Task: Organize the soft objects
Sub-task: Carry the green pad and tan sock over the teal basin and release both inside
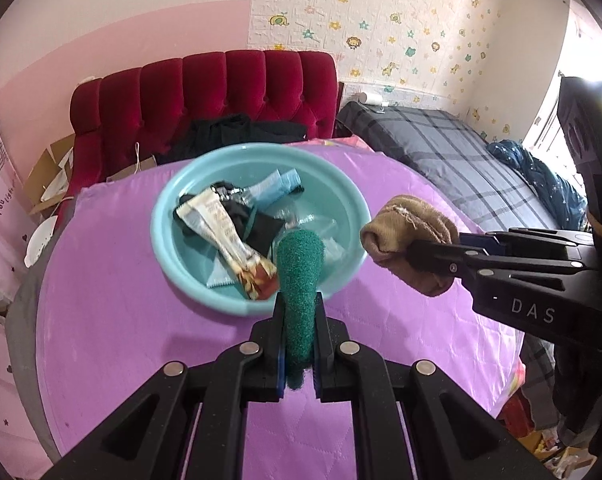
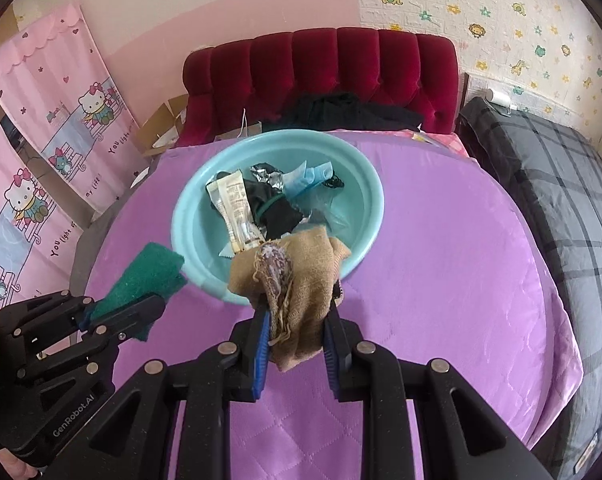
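My left gripper [image 1: 299,300] is shut on a green scouring pad [image 1: 301,276], held above the near rim of a light blue basin [image 1: 169,248]. My right gripper [image 2: 297,304] is shut on a tan sock [image 2: 309,276], held over the basin's [image 2: 365,216] near rim. In the left wrist view the right gripper [image 1: 411,254] and sock [image 1: 405,228] hang by the basin's right rim. In the right wrist view the left gripper [image 2: 157,304] and pad [image 2: 149,276] are at the basin's left. The basin holds wrappers, a black cloth and a blue mask.
The basin sits on a round table with a purple quilted cover [image 1: 113,300]. Behind it stand a red tufted headboard [image 1: 221,92] with black clothes [image 1: 237,132]. A bed with grey plaid bedding [image 2: 561,200] lies to the right. Cardboard boxes [image 2: 161,124] sit at back left.
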Motion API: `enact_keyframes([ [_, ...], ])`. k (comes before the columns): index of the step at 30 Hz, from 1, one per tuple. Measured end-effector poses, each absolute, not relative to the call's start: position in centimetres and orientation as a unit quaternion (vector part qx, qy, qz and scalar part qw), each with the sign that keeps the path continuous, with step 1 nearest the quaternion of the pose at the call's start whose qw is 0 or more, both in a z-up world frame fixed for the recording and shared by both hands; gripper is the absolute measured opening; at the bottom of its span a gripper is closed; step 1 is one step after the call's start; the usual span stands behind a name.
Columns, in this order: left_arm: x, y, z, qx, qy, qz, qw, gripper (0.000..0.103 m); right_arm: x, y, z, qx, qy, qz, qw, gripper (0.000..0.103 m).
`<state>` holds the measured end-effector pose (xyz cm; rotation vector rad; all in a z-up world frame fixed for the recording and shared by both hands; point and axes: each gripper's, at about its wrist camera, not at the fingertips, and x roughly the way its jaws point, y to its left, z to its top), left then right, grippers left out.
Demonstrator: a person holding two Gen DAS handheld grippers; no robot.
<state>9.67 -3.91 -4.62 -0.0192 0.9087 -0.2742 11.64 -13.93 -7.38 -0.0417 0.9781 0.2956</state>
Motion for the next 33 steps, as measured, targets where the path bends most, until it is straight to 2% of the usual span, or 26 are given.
enact_keyframes([
  [21, 18.2, -3.1, -6.8, -0.003, 0.457, -0.128, 0.880, 0.010, 21.3, -11.6, -7.9, -0.007, 0.484, 0.158, 0.861, 0.026],
  [33, 22.8, -2.6, -10.3, -0.001, 0.476, -0.111, 0.872, 0.010, 26.8, -10.4, -11.7, 0.014, 0.502, 0.154, 0.851, 0.026],
])
